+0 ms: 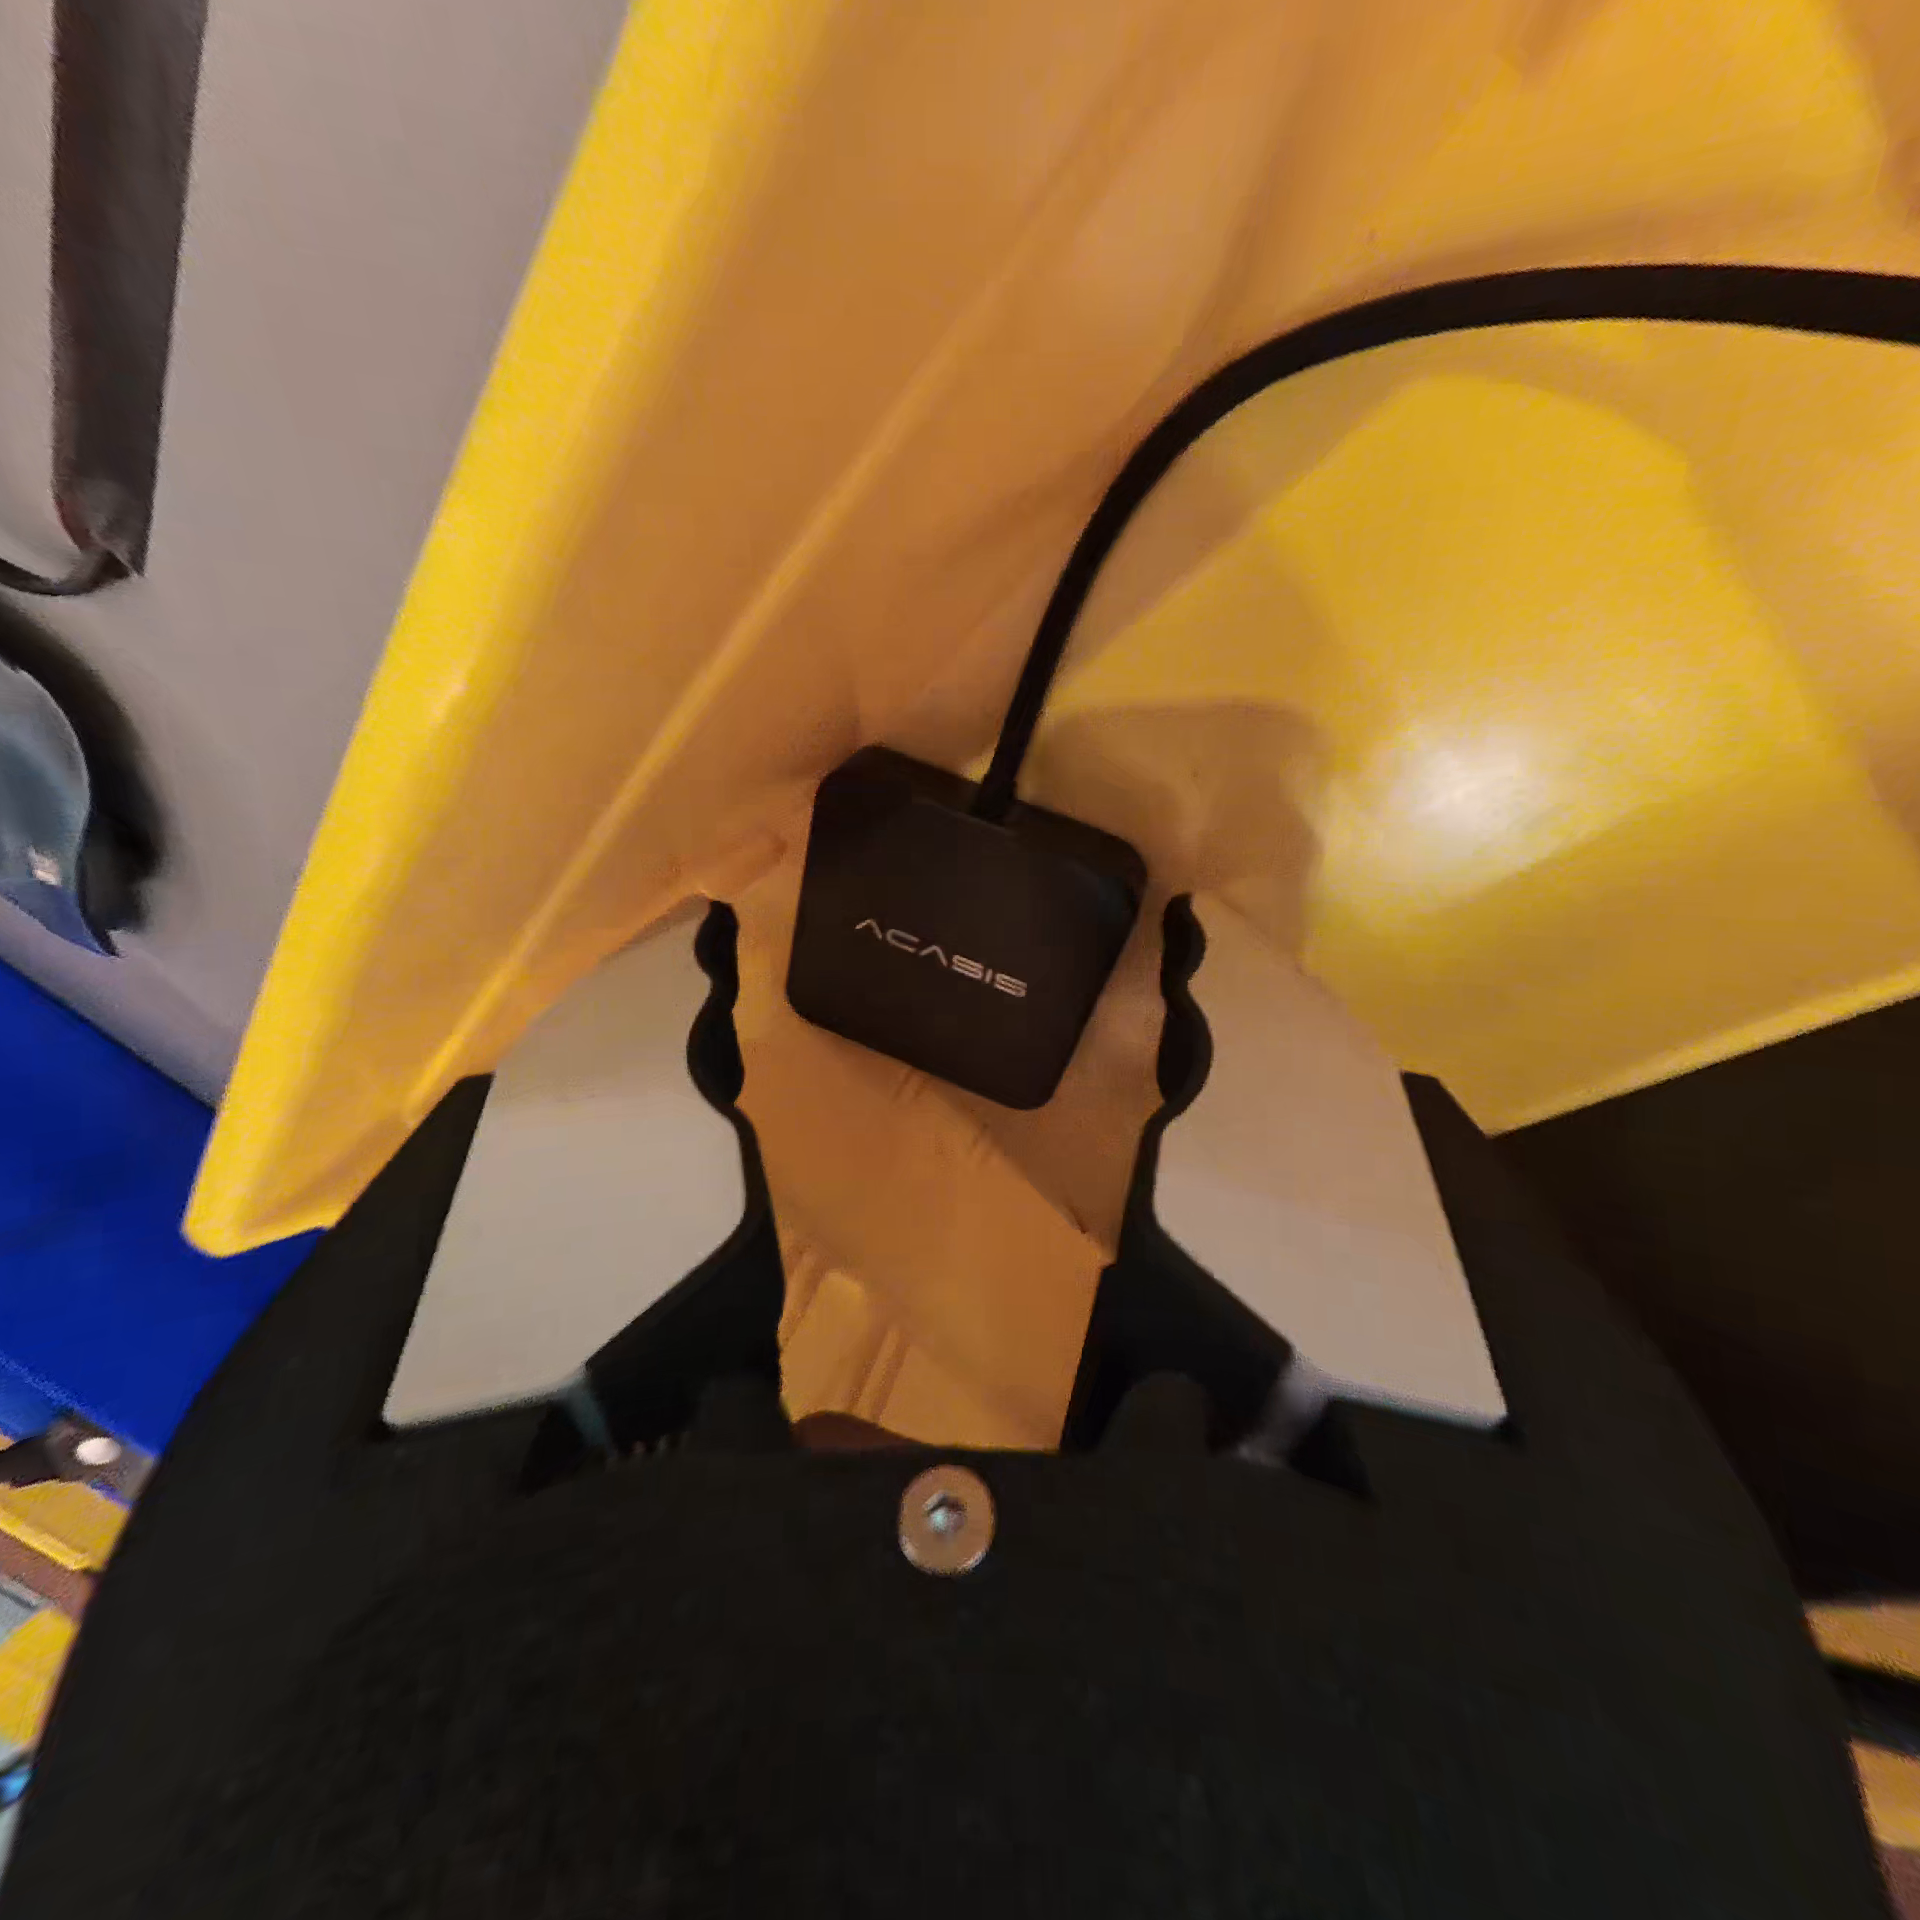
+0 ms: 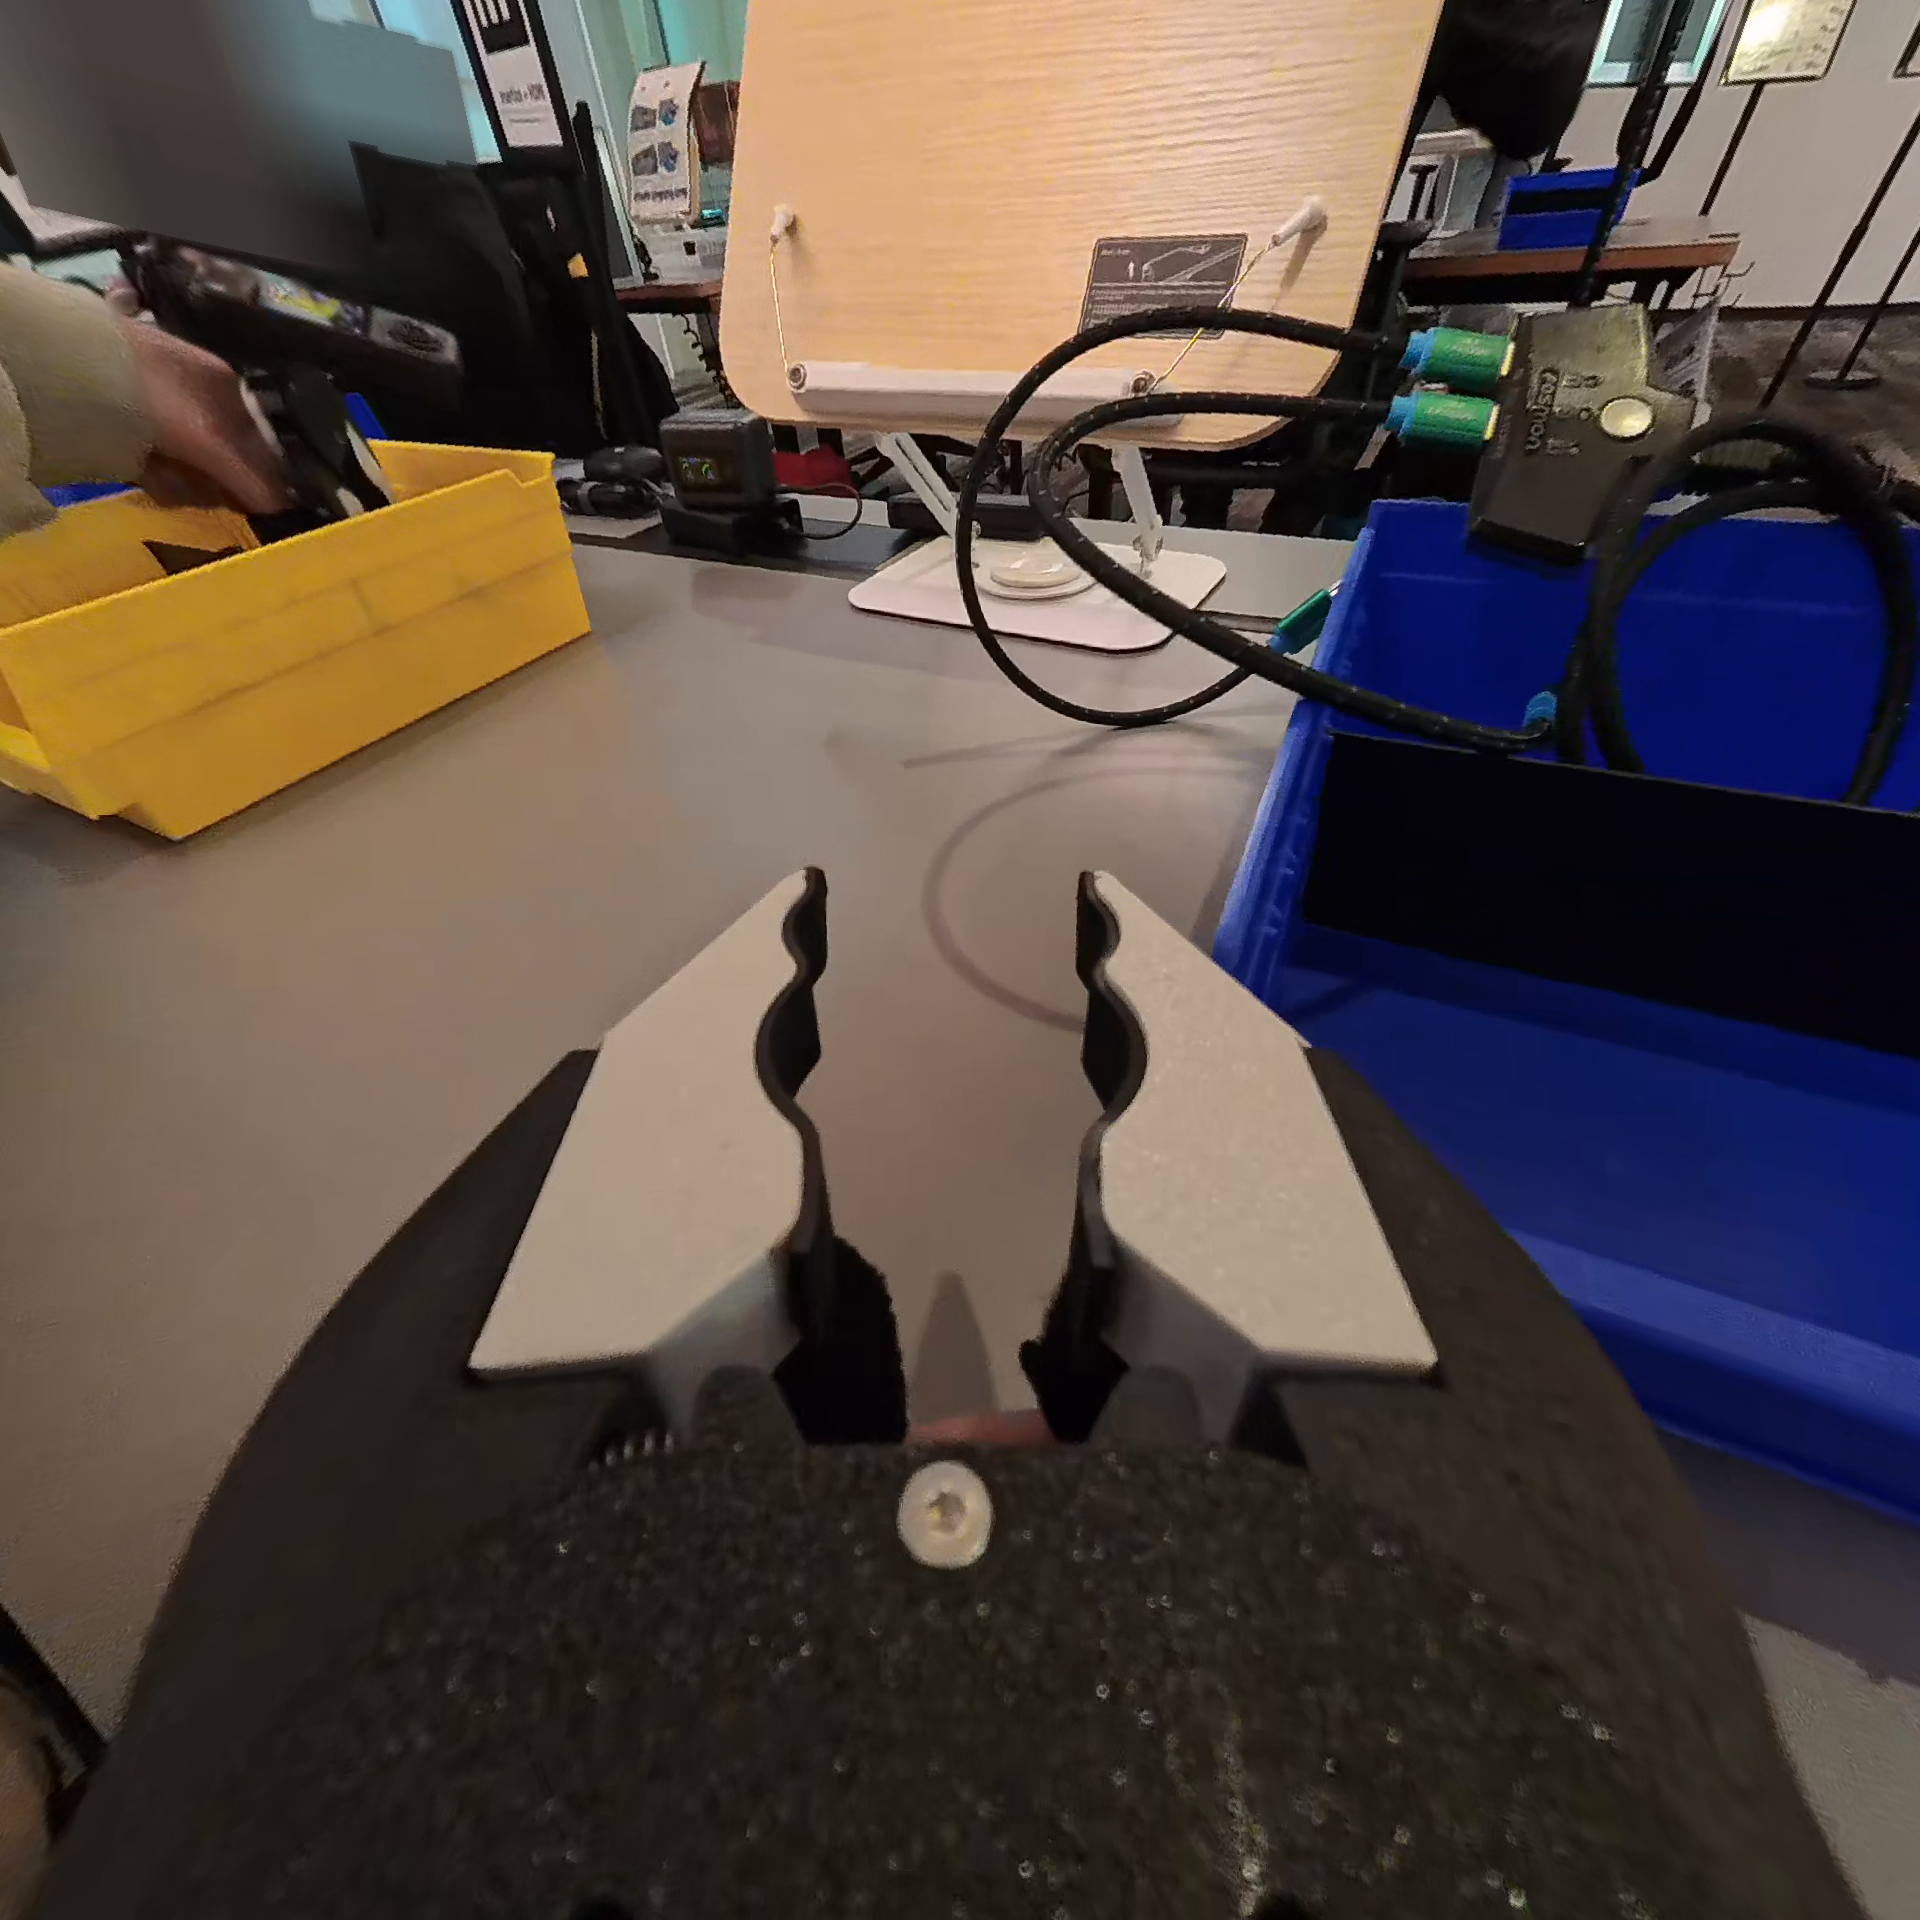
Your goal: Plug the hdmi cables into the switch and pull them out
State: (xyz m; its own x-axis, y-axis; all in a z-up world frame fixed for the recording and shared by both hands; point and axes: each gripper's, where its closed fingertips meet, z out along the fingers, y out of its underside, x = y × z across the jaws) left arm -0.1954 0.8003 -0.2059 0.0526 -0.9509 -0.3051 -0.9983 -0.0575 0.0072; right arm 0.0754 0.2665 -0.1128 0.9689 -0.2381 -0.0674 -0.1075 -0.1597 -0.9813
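yellow bin (image 1: 935,416): small black box (image 1: 961,925) between spread left hand-held gripper (image 1: 951,997) fingers.

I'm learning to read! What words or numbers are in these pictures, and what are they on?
I won't copy writing out, only say where it is.
Black square box in the yellow bin: pale lettering on top.
Switch: lettering on its face.
Green cable plugs: tiny print, unreadable.
Sticker on wooden board: too small.

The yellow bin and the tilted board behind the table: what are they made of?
The yellow bin looks like moulded plastic, semi-glossy: its inside throws a bright highlight. The tilted board looks like pale wood or wood-look laminate, matte, with fine horizontal grain lines; which of the two I cannot tell.
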